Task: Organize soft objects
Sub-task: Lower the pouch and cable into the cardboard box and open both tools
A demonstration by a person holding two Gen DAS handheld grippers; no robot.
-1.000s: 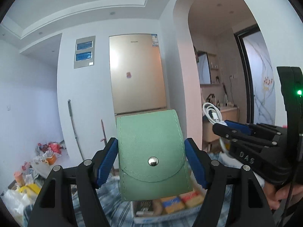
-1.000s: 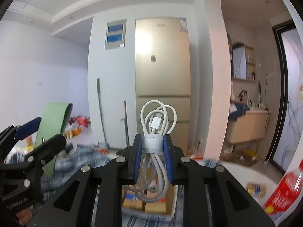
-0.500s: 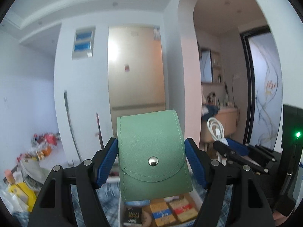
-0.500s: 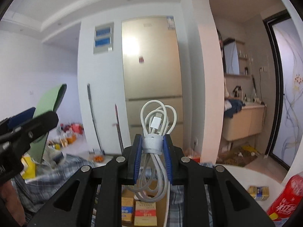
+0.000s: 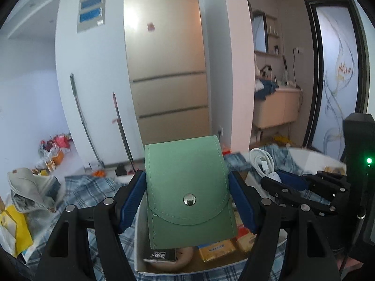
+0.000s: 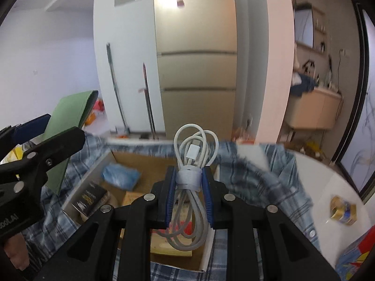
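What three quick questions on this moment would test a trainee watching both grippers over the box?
1. True or false: the left gripper is clamped on a green pouch.
2. The right gripper holds: A) a tin, B) a coiled white cable, C) nothing.
3. What lies under both grippers?

Key
1. True; its blue pads press on the pouch's sides.
2. B; the pads grip the cable at its wrap band.
3. An open box with small packets in it, set on a plaid cloth.
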